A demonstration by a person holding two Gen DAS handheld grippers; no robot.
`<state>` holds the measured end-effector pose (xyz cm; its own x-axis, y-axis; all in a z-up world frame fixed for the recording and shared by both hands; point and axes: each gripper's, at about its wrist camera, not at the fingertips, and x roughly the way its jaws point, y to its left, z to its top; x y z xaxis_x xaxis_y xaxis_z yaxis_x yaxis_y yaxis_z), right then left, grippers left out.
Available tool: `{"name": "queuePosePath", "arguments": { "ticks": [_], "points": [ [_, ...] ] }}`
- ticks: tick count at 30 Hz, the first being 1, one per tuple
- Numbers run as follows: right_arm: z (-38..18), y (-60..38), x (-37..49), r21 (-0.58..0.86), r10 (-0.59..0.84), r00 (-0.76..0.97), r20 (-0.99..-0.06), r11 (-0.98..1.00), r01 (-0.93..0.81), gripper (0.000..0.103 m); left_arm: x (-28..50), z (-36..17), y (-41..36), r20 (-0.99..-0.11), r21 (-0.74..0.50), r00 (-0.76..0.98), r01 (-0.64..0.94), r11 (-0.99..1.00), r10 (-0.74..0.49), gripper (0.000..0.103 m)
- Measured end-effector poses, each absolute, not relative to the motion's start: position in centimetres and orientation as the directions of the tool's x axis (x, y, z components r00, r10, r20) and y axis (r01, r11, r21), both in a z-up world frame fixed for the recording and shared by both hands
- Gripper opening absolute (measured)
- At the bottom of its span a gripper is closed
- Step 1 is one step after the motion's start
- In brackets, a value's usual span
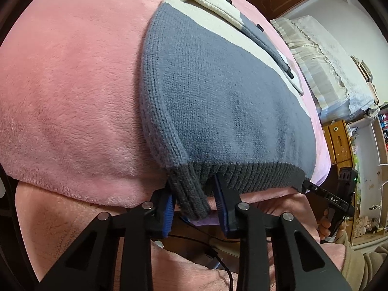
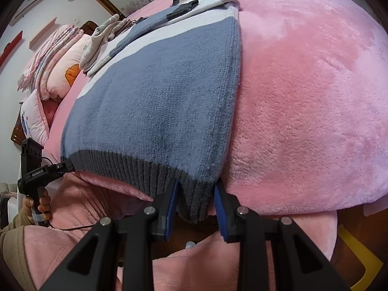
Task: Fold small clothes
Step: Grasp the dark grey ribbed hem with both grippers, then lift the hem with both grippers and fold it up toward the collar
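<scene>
Sweater [image 1: 218, 97] hem overhanging blanket [image 1: 72, 84] edge, corners between both grippers' jaws

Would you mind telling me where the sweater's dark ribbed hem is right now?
The hem hangs over the near edge of the pink blanket, its corners between the left tongs and right tongs.

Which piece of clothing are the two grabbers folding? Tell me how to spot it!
Find the big fluffy pink blanket covering the bed. Spread flat on it is a knitted sweater with wide blue-grey and cream stripes. Unlike the small pale garment lying beyond it, it has a dark grey ribbed hem at the bed's near edge.
</scene>
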<state>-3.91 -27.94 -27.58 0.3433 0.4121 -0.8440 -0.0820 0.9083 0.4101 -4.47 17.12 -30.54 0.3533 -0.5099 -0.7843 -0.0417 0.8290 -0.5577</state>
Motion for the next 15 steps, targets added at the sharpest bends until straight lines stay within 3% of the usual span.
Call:
{"name": "queuePosePath", "arguments": {
  "ticks": [5,6,7,8,10,15],
  "points": [
    [-27.6,-27.7,-3.7,0.398,0.403,0.336,-0.851,0.913,-0.086,0.03,-4.1,-30.6,16.7,-0.795,-0.547,0.339,-0.041,0.836,-0.503,0.027],
    [-27.6,-27.6,-3.8,0.401,0.406,0.334,-0.851,0.912,-0.089,0.031,-4.1,-30.5,16.5,-0.796,-0.546,0.335,-0.037,0.837,-0.505,0.018],
    [-27.5,-27.4,-3.7,0.4,0.408,0.327,-0.852,0.912,-0.094,0.029,-4.0,-30.4,16.2,-0.799,-0.544,0.324,-0.029,0.839,-0.507,0.011],
    [-27.5,-27.3,-3.8,0.393,0.404,0.324,-0.856,0.914,-0.1,0.027,-4.0,-30.3,16.1,-0.802,-0.537,0.325,-0.025,0.843,-0.501,0.011],
    [-27.2,-27.2,-4.0,0.401,0.418,0.32,-0.85,0.908,-0.12,0.013,-4.1,-29.9,16.1,-0.794,-0.546,0.33,-0.018,0.838,-0.511,0.009],
    [-25.3,-27.6,-4.5,0.418,0.448,0.354,-0.821,0.894,-0.163,0.011,-4.7,-28.3,17.0,-0.746,-0.603,0.356,-0.003,0.798,-0.563,0.007]
  ]
}}
